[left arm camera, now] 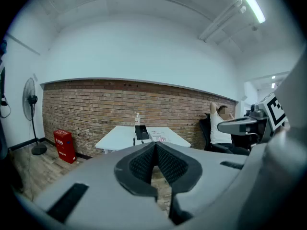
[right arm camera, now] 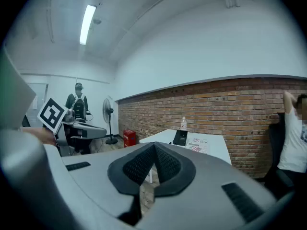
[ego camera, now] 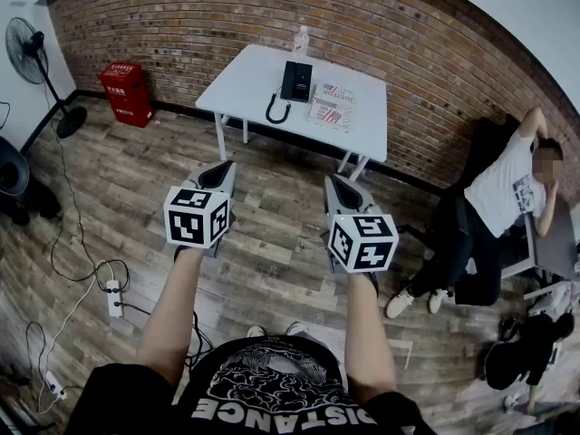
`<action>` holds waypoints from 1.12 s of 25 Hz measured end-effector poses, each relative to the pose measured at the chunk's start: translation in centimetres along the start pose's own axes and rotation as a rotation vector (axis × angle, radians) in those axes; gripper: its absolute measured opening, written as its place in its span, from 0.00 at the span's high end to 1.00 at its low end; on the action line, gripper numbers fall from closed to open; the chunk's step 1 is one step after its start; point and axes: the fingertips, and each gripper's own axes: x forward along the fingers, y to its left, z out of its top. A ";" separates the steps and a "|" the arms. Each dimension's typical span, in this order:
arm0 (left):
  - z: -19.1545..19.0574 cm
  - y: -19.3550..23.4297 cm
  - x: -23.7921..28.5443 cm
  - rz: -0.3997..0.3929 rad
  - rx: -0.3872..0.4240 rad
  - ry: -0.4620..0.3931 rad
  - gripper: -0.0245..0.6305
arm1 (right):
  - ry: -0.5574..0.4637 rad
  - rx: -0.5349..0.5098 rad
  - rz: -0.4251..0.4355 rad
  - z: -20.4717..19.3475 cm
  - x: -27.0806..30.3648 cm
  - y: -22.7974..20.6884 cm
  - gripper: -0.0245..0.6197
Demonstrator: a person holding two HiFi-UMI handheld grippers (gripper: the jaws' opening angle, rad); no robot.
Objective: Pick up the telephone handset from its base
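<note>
The left gripper [left arm camera: 156, 146] and right gripper [right arm camera: 154, 146] have their fingers closed on nothing. Well ahead of the fingers, the black handset [ego camera: 289, 80] lies on its base on the white bench [ego camera: 243, 82]. It is probably light, rigid and smooth, and tethered by its cord [ego camera: 275, 110], so best pinched mid-bar. Open floor lies between, and papers [ego camera: 332, 104] lie beside the phone.
</note>
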 end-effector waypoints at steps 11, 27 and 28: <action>-0.2 0.6 2.1 -0.037 -0.028 0.018 0.95 | 0.013 0.002 0.001 -0.6 1.4 -0.1 0.96; 1.1 4.0 11.7 -0.069 -0.046 0.027 0.93 | 0.019 0.017 0.027 -0.2 10.7 -4.7 0.96; 1.2 4.4 12.7 -0.069 -0.046 0.030 0.93 | 0.019 0.018 0.029 -0.1 11.6 -5.2 0.96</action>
